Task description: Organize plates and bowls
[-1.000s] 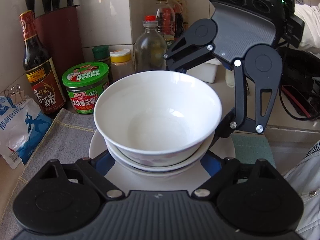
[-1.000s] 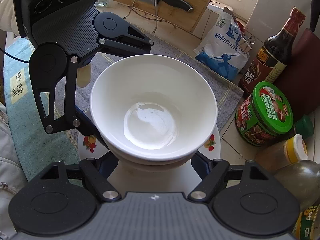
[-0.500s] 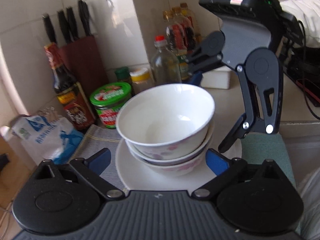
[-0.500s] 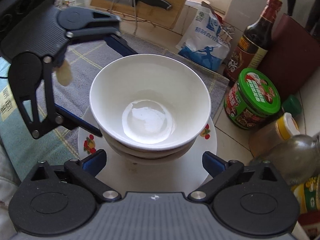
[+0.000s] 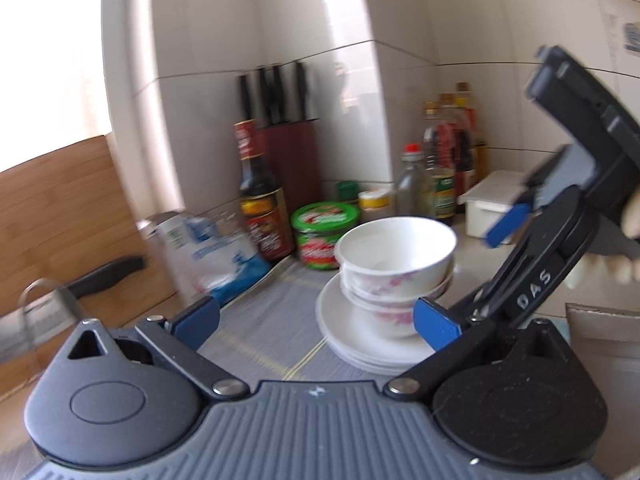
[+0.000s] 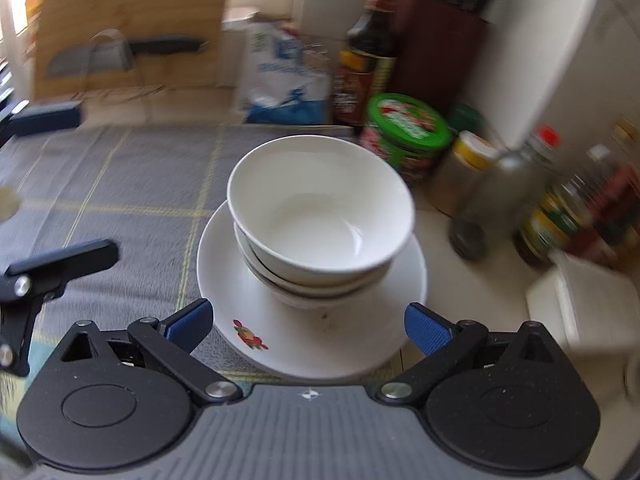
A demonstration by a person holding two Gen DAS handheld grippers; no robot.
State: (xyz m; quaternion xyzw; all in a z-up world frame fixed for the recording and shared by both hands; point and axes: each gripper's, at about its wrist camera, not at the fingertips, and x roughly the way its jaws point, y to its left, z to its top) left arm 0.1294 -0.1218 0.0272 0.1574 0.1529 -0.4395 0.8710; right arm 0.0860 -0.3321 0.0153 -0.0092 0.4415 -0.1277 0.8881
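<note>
A stack of white bowls (image 6: 320, 208) with pink flower print sits nested on white plates (image 6: 352, 328) on a grey checked cloth. My right gripper (image 6: 308, 324) hangs above the plates' near rim, pulled back from the bowls, open and empty. In the left wrist view the bowls (image 5: 396, 252) and plates (image 5: 360, 348) lie ahead and to the right. My left gripper (image 5: 316, 320) is drawn back from them, its jaws opening with nothing between them. Its dark fingers (image 6: 60, 260) show at the left edge of the right wrist view.
Behind the stack stand a green-lidded jar (image 6: 404, 132), a dark sauce bottle (image 6: 368, 52), a knife block (image 5: 292, 152) and a blue-white bag (image 6: 280, 72). Bottles (image 6: 492, 200) and a white box (image 6: 580, 304) crowd the right. A wooden board with a cleaver (image 6: 120, 20) leans at back left.
Both grippers opened wide and drew back from the bowl stack. The top bowl stays nested on the stack, free of all pads.
</note>
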